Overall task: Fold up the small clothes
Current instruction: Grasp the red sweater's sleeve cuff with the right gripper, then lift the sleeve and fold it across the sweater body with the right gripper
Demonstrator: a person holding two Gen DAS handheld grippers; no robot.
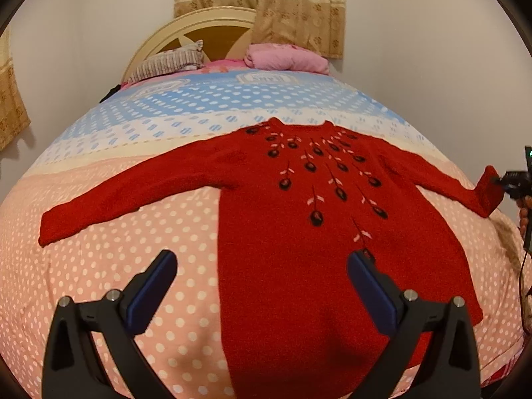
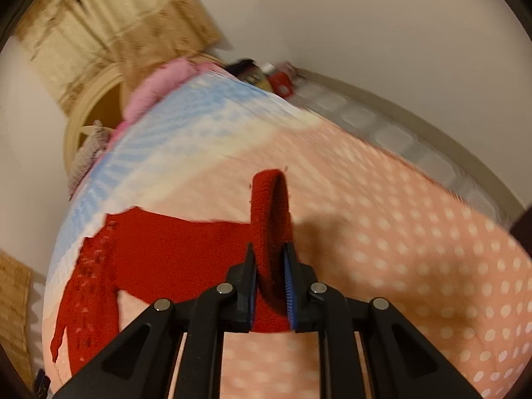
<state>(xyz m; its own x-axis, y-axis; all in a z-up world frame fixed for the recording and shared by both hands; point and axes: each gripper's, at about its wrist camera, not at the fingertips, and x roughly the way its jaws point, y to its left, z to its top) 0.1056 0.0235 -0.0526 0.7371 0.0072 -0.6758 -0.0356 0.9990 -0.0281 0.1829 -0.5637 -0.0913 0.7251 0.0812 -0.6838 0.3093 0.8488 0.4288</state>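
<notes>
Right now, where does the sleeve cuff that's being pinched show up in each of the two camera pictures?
Left wrist view: the red sweater's right sleeve cuff is at the far right edge, lifted off the bed by the right gripper.
Right wrist view: the cuff stands centre frame, clamped between the blue pads.
Shared landmark: the pink pillow by the headboard.

Both handheld tools share one build: the left gripper (image 1: 261,266) and right gripper (image 2: 270,257) have matte black plastic frames with triangular cut-outs in the arms, round silver bolt heads at the pivots, and fingers faced with dark blue pads (image 1: 151,291), ribbed along the edge (image 2: 288,286). The right wrist view is blurred.
</notes>
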